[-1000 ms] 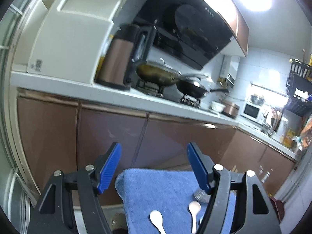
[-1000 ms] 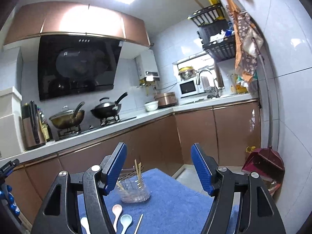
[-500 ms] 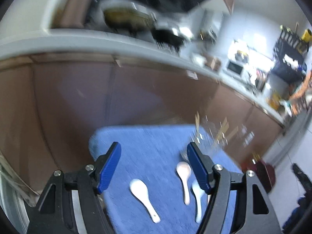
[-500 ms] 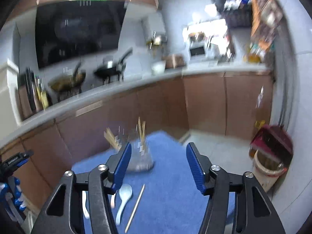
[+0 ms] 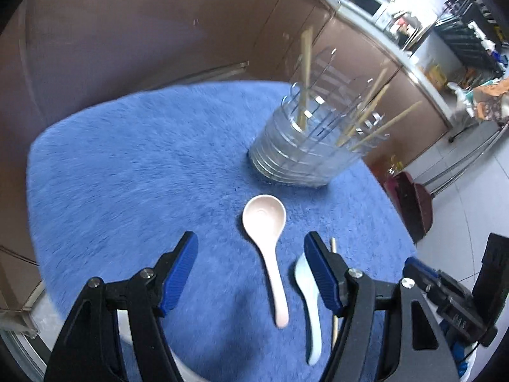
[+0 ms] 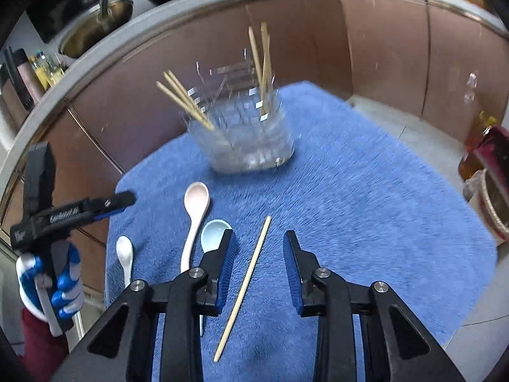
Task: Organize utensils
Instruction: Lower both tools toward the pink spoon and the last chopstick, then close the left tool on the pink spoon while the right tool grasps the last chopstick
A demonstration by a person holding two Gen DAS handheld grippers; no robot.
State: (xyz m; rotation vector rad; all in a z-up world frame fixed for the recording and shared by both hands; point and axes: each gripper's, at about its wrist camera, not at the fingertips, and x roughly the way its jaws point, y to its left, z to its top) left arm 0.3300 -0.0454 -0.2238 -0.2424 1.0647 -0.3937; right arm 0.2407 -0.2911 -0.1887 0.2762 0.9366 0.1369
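A clear glass holder point(image 5: 305, 146) with several wooden chopsticks stands on a blue towel point(image 5: 127, 175); it also shows in the right wrist view point(image 6: 251, 140). A pink spoon point(image 5: 267, 238), a light blue spoon point(image 5: 310, 302) and a loose chopstick point(image 6: 245, 286) lie in front of it. The pink spoon point(image 6: 194, 219), blue spoon point(image 6: 214, 230) and a white spoon point(image 6: 124, 254) show in the right wrist view. My left gripper point(image 5: 251, 248) is open above the pink spoon's handle. My right gripper point(image 6: 259, 248) is open above the loose chopstick.
Brown kitchen cabinets point(image 6: 381, 47) and a counter with pans point(image 6: 95, 25) stand behind the towel-covered table. A red dustpan and bin point(image 6: 490, 172) sit on the floor at the right. The left gripper's handle and gloved hand point(image 6: 54, 254) are at the table's left edge.
Both grippers have tilted down from the kitchen wall toward the table and moved closer to the utensils. Both stay open.
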